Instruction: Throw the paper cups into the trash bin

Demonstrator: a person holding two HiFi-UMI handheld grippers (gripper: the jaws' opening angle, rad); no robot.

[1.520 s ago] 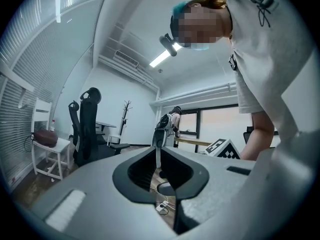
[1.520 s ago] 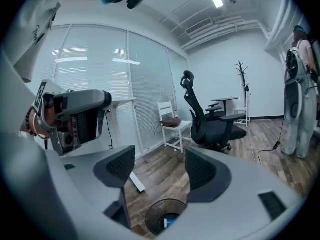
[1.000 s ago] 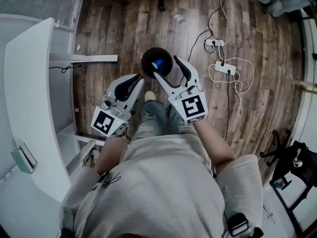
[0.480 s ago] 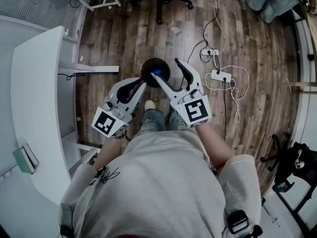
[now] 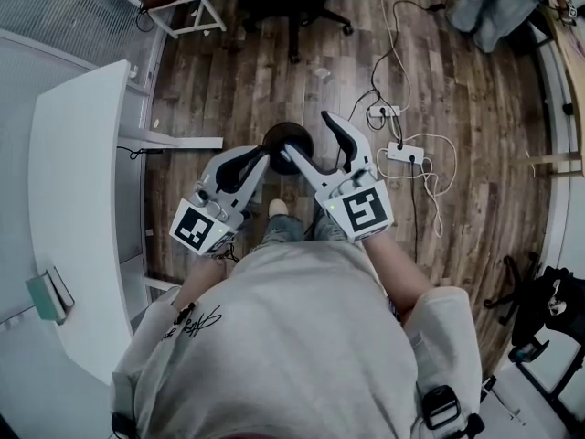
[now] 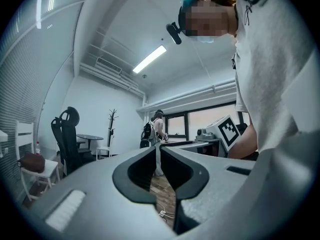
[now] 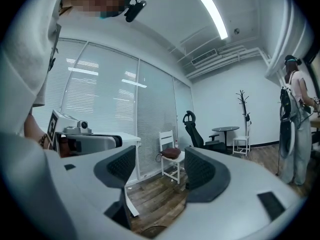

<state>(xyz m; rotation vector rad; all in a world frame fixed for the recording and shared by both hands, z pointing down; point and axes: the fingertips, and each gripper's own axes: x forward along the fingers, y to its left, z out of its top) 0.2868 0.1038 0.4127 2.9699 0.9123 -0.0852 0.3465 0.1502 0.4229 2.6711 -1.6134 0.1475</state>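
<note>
1. Left claw is pinched down to a thin slit with nothing in it. Through the slit in the left gripper view we only get wooden floor.
2. Right claw is spread wide and empty, and sits a bit further forward than the left one.
3. We see both held out in front of the person's torso, close side by side and angled slightly toward each other, marker cubes facing up at the head camera.
4. Trash bin stands on the floor just past the person's shoe, right under the claw tips. The right claw's inner finger crosses over its opening.
5. Inside of the bin is just dark to us, so we can't make out any cups in there.
6. Right gripper view catches a dark curved edge at the very bottom, cut off, and we can't tell what it is.
7. White bench is off to the left, partly cut by the frame.
</note>
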